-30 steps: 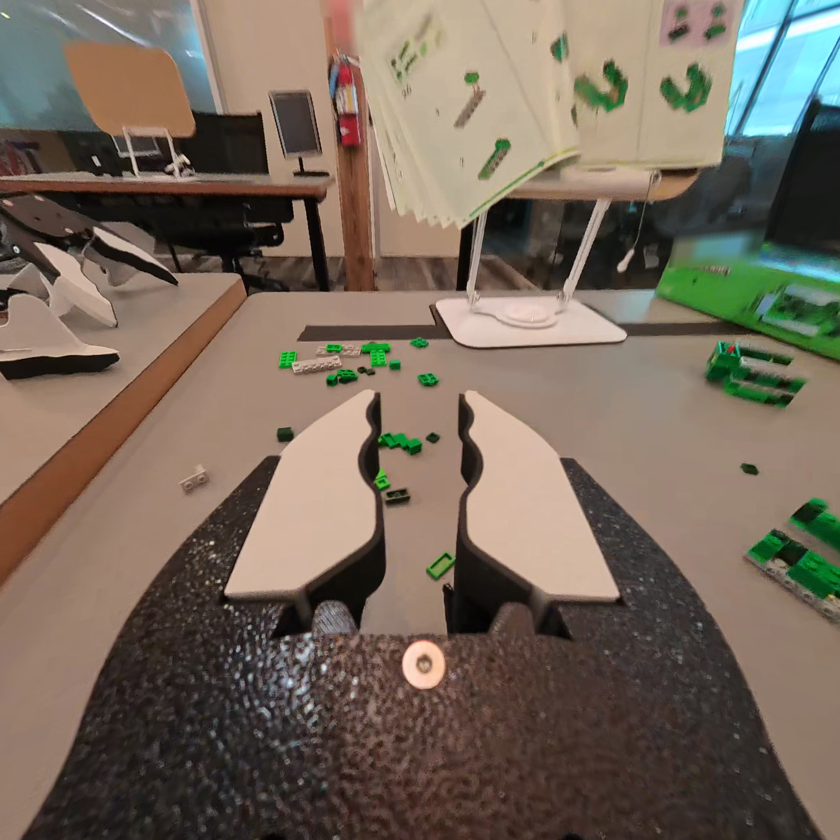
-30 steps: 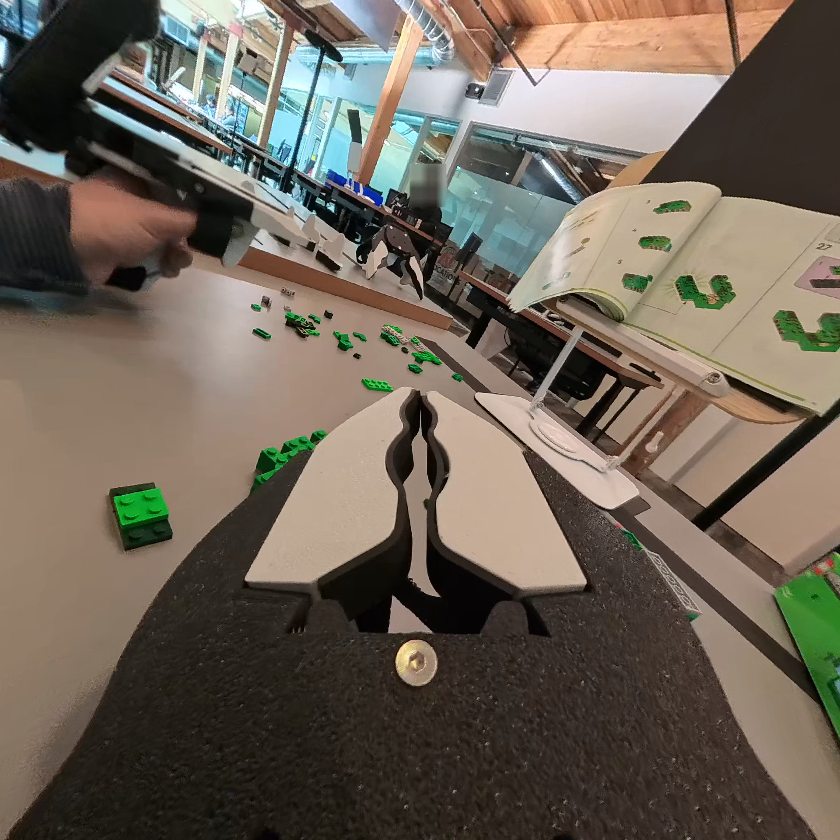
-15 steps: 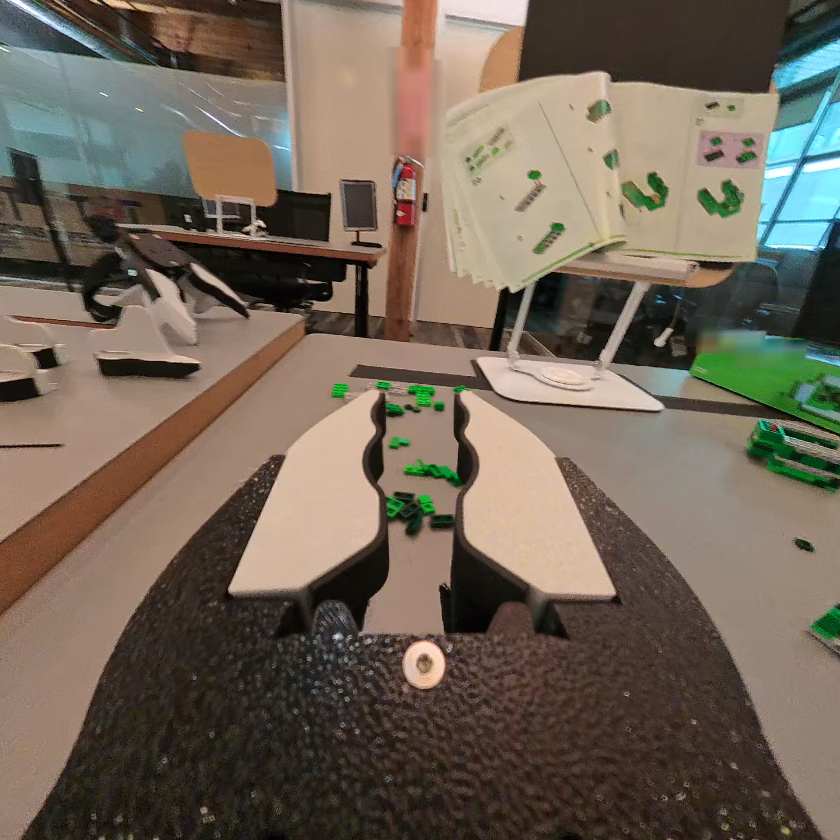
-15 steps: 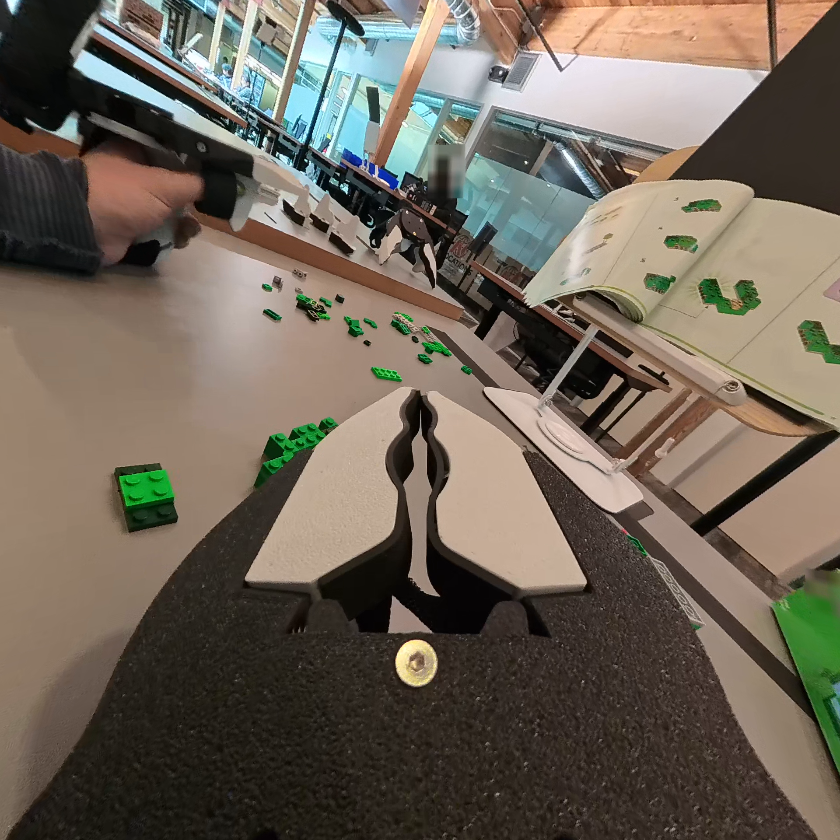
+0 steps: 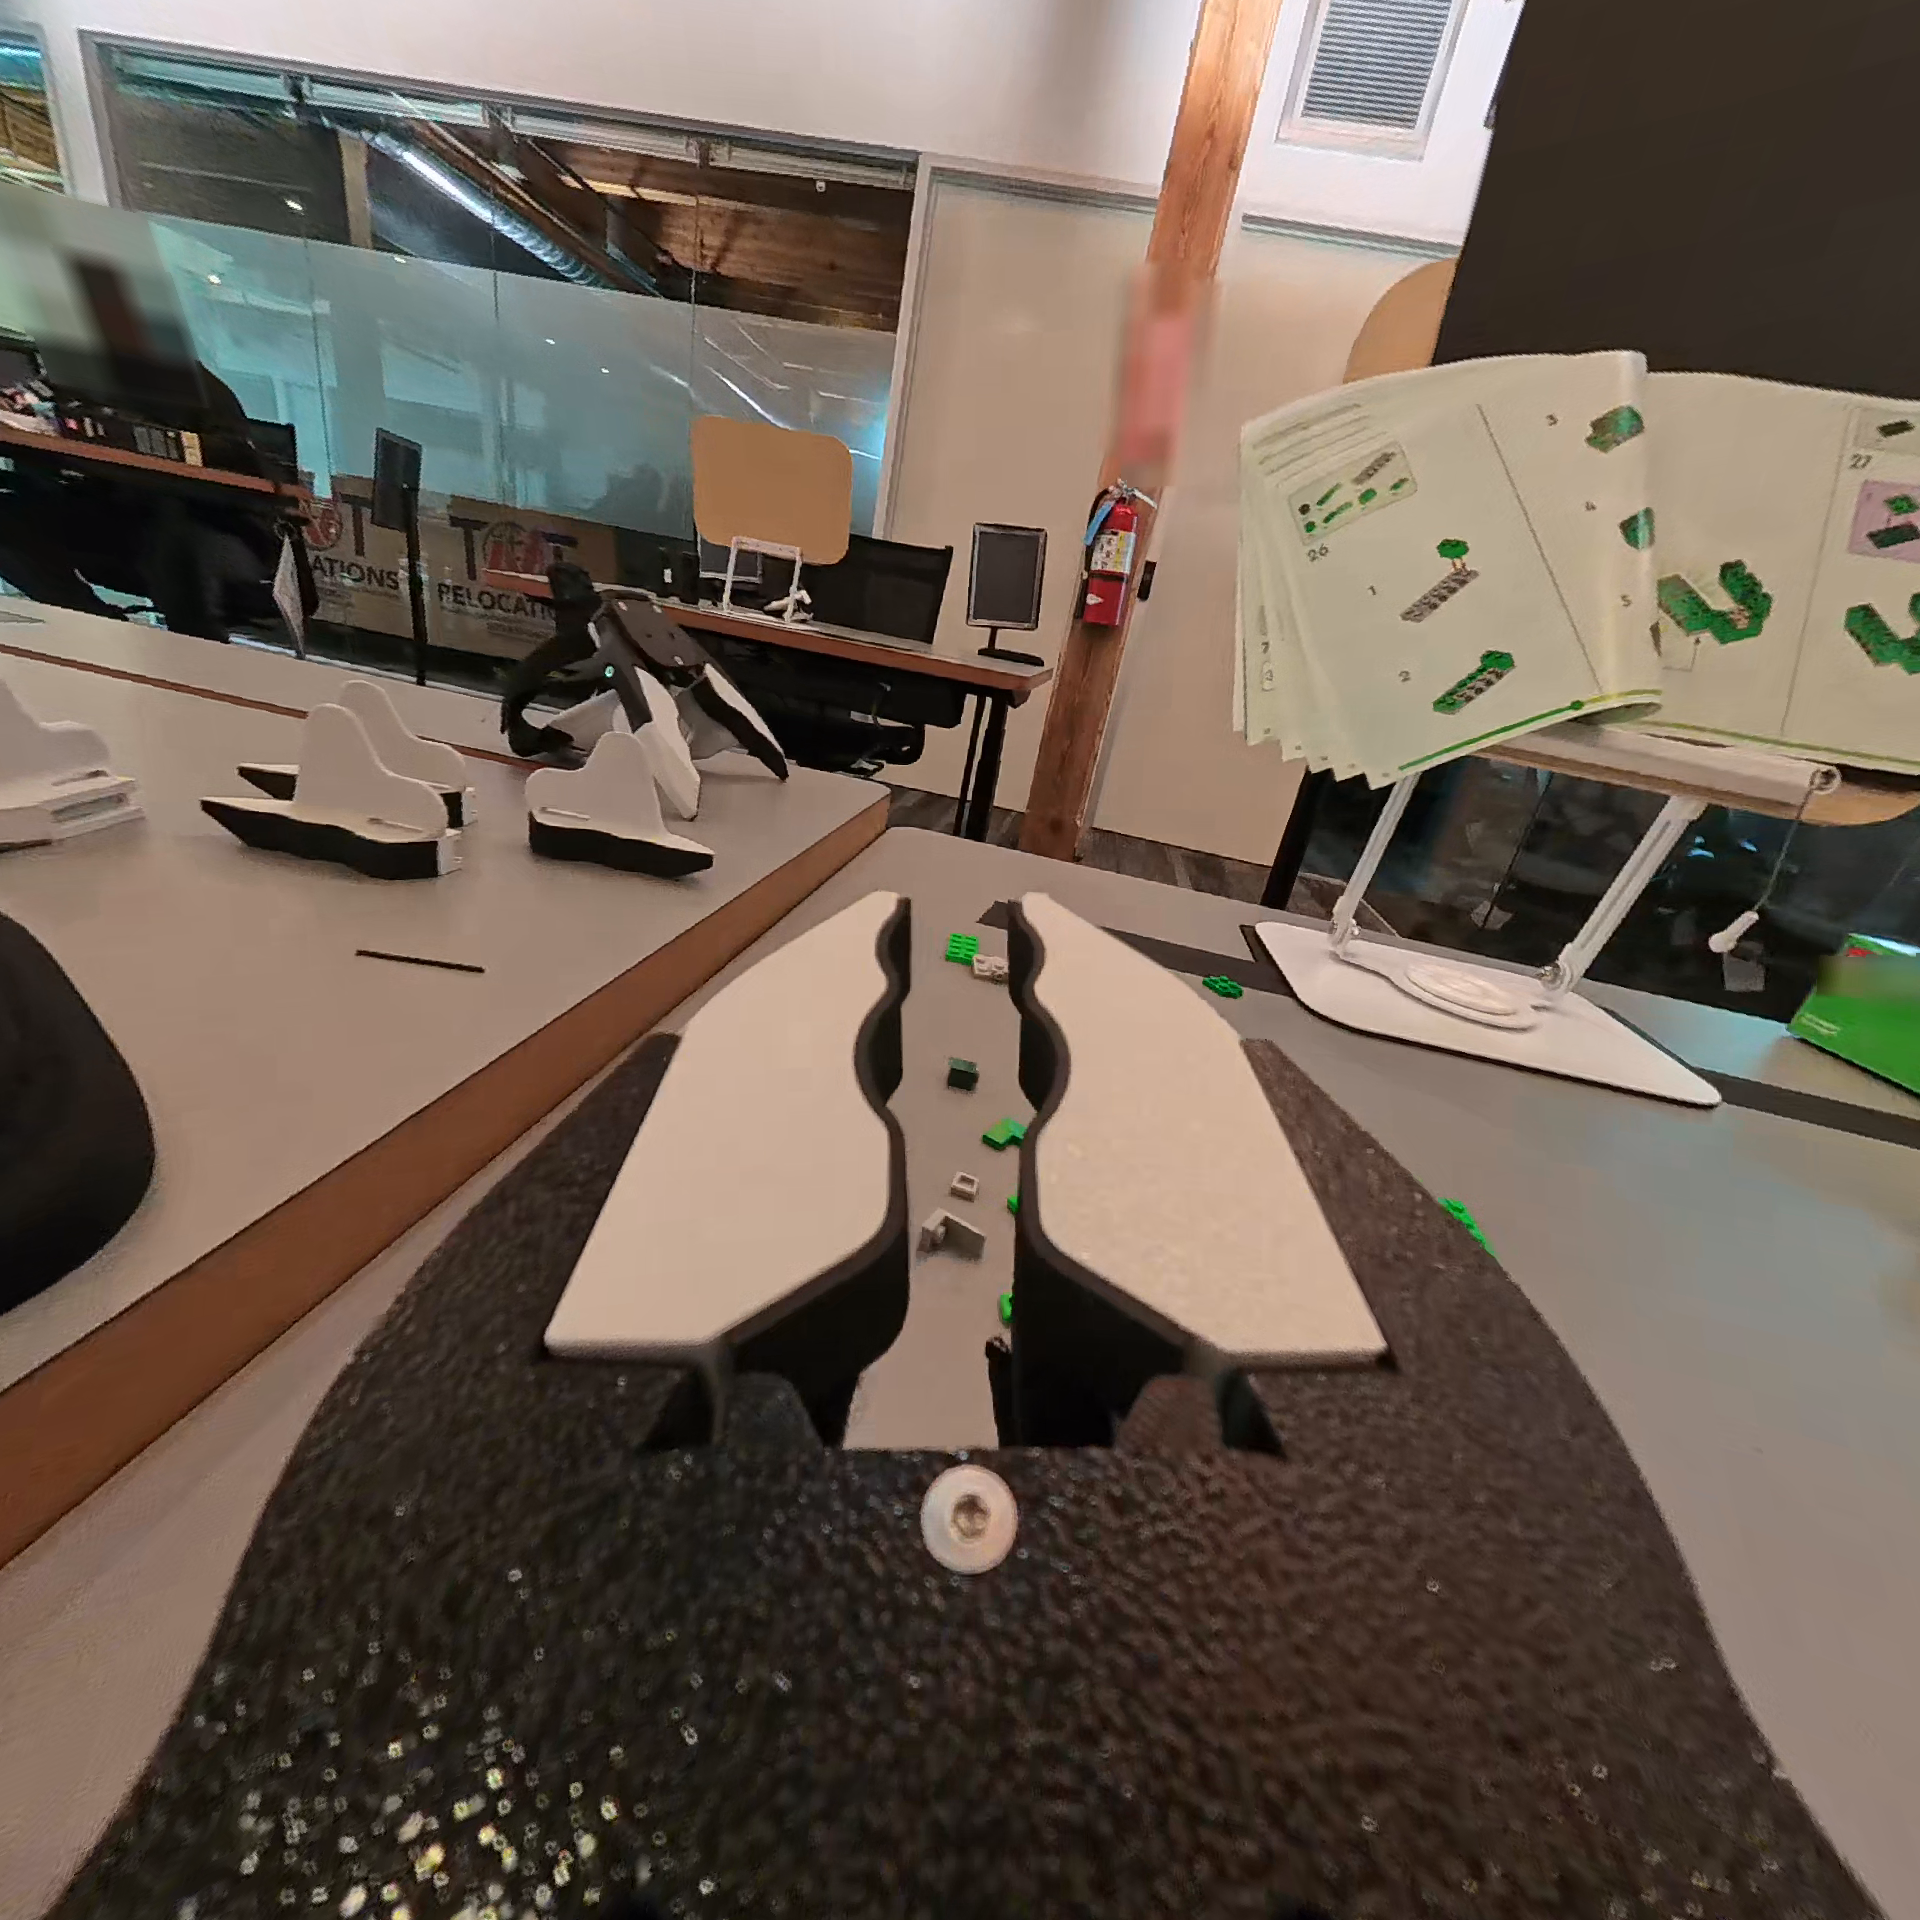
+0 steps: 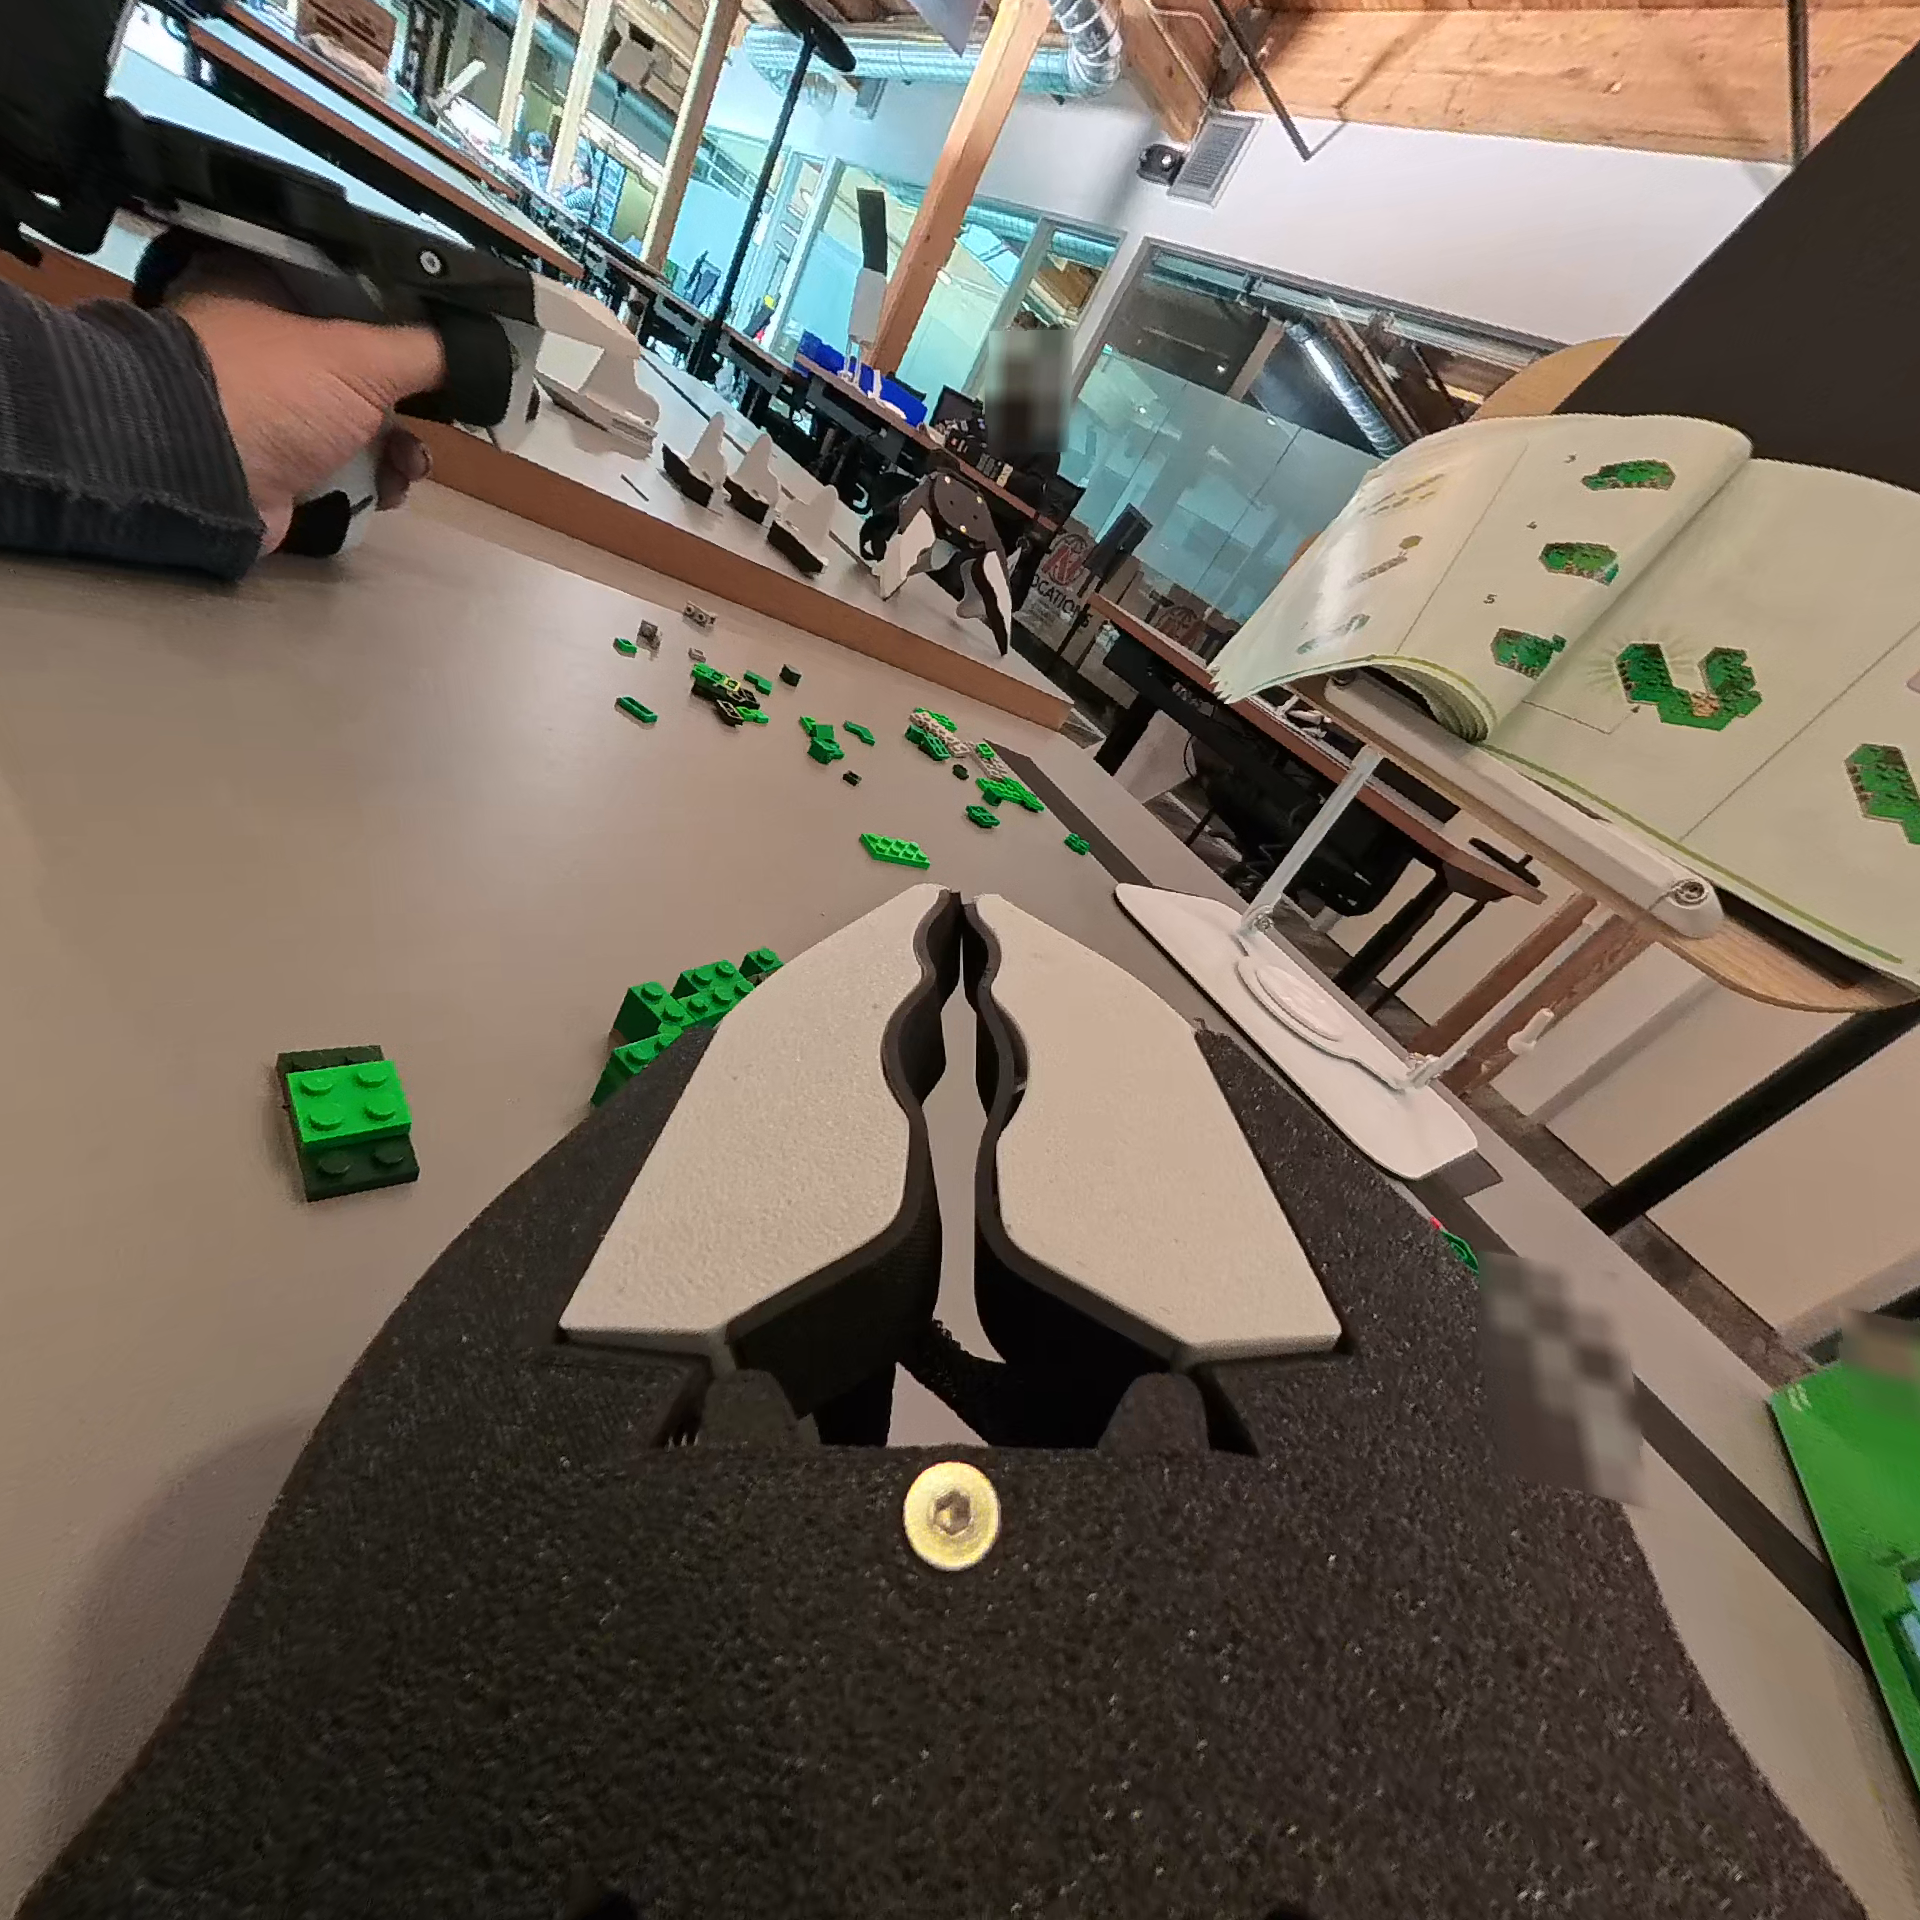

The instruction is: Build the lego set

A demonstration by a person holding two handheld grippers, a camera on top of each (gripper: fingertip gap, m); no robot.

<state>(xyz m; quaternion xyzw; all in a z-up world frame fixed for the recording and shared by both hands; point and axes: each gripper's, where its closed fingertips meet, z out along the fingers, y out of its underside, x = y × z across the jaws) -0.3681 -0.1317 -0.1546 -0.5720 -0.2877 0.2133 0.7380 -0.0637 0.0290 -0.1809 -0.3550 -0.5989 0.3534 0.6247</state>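
Observation:
My left gripper (image 5: 962, 914) is open and empty, low over the grey table (image 5: 1662, 1299). Between its fingers lie two small grey pieces (image 5: 951, 1234), a dark green piece (image 5: 962, 1075) and a bright green piece (image 5: 1003, 1132). My right gripper (image 6: 961, 902) is shut with nothing in it. Left of it lie a small green stacked block (image 6: 348, 1117) and a larger green build (image 6: 686, 1003), partly hidden by the gripper. Loose green and grey pieces (image 6: 831, 738) are scattered beyond. The left gripper (image 6: 613, 405), held by a hand (image 6: 312, 416), shows at the top left of the right wrist view.
An open instruction booklet (image 5: 1455, 582) sits on a white stand (image 5: 1455, 1003), also seen in the right wrist view (image 6: 1558, 623). A green box (image 6: 1860, 1558) lies at the right. A raised side table (image 5: 260, 1039) with spare gripper fingers (image 5: 343, 800) borders the left. Left tips to right tips: about 35 cm. From my right tips it is roughly 11 cm to the small green stacked block (image 6: 348, 1117); from my left, 35 cm.
My left gripper has moved left and lower, from over the green pile to over the small grey pieces near the side table, staying open. The right gripper has stayed shut and nearly still.

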